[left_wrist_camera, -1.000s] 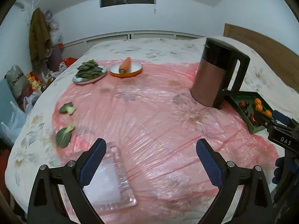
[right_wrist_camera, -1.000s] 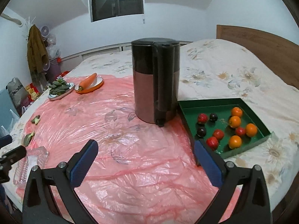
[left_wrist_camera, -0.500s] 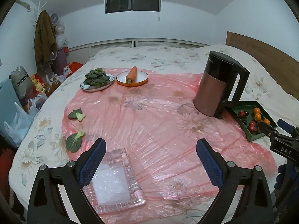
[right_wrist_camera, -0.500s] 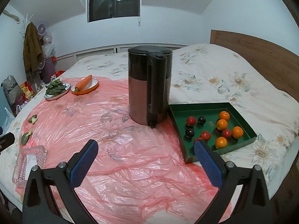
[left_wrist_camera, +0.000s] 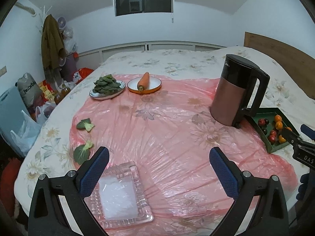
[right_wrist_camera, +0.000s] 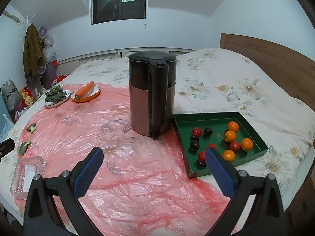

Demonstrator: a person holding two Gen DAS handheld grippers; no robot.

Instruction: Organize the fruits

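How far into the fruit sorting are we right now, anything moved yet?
Nothing looks sorted yet. The oranges, red fruits and dark fruits all lie mixed in the green tray. The glass dish near the left gripper holds no fruit. Nothing is in hand: the left gripper and the right gripper are open and hold nothing. All the picking and grouping is left.

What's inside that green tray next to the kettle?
The green tray holds four oranges, several red fruits and two dark ones. The right hand-held gripper finger covers part of one red fruit.
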